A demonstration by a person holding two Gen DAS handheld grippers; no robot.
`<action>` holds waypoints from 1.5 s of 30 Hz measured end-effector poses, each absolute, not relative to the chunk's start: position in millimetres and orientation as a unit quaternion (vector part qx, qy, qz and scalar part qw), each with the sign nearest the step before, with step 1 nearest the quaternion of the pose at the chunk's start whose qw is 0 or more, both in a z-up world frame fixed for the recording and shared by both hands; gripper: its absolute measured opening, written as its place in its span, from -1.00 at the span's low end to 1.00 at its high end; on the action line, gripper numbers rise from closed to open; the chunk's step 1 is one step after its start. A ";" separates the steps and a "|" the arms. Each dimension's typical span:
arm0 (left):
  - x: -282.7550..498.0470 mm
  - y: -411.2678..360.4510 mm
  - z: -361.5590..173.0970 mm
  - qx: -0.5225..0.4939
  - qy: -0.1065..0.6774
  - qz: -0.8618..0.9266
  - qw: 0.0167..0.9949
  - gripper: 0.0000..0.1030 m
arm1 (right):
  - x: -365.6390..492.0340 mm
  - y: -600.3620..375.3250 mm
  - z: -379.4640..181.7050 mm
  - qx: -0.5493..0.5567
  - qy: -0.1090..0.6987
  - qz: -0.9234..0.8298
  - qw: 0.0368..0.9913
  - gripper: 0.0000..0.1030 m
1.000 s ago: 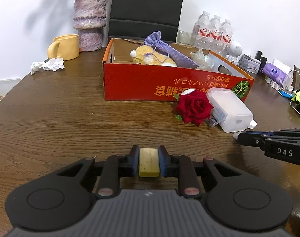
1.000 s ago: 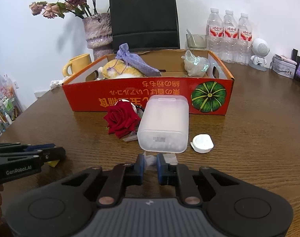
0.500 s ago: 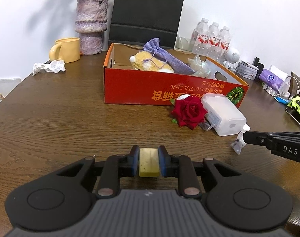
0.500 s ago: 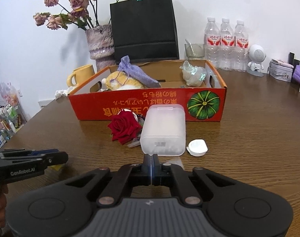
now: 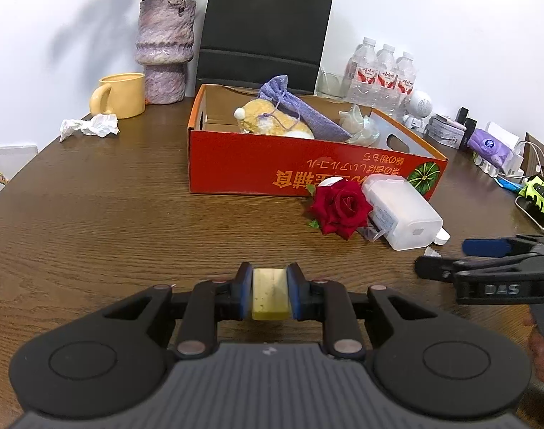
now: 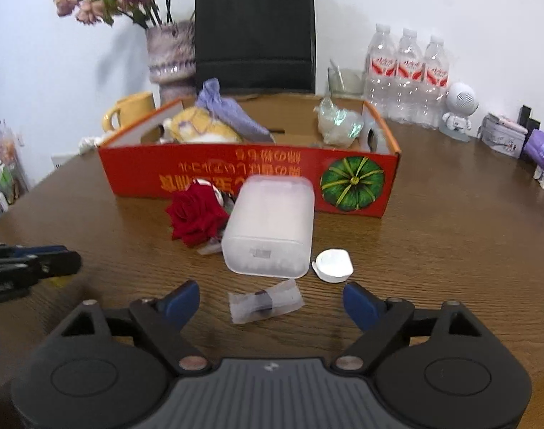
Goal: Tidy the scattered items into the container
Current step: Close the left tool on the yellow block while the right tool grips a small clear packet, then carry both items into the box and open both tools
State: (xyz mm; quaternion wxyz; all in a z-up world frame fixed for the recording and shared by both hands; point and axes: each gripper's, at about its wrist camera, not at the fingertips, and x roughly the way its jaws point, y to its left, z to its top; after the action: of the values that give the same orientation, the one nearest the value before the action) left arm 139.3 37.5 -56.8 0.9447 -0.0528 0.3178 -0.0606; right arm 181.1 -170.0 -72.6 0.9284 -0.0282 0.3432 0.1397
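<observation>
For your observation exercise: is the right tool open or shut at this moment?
Open. The right tool has its blue fingertips spread wide apart, with the small clear packet lying loose on the table between them.

The wooden table (image 6: 450, 232) carries a red box (image 6: 272, 175), rose (image 6: 196, 214), white case (image 6: 272, 236) and mug (image 5: 121, 94).

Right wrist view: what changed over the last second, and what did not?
The right gripper, shut on the small clear packet half a second ago, has opened wide; the packet lies on the table between its fingers. The left gripper stays shut on the yellow block. Red rose, white container and red box stayed put.
</observation>
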 end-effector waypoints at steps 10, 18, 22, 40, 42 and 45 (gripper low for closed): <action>140.8 40.8 -55.9 -0.059 0.317 -0.060 0.945 -0.58 | 178.9 -172.1 -79.2 -0.011 0.351 0.155 0.923 -0.49; 140.6 37.4 -50.4 -0.058 0.308 -0.068 0.947 -0.58 | 174.8 -182.5 -73.4 0.002 0.343 0.154 0.927 -0.49; 142.1 36.1 -42.3 -0.055 0.296 -0.072 0.951 -0.58 | 170.2 -184.4 -59.6 0.004 0.324 0.159 0.933 -0.50; 265.9 26.4 10.2 -0.052 0.200 -0.073 0.976 -0.58 | 266.3 -175.2 7.9 0.014 0.224 0.166 0.960 -0.49; 285.4 27.8 3.7 -0.056 0.207 -0.069 0.974 -0.58 | 286.9 -173.1 3.3 0.016 0.229 0.162 0.960 -0.49; 307.2 33.0 -7.6 -0.066 0.217 -0.057 0.972 -0.58 | 311.6 -172.4 -8.6 0.018 0.240 0.158 0.958 -0.49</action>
State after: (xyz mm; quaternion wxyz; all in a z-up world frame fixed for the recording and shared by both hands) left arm 307.2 33.0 -7.6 0.9722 -0.0657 0.2173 -0.0572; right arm 311.6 -172.4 -8.6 0.9577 0.0185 0.2396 0.1582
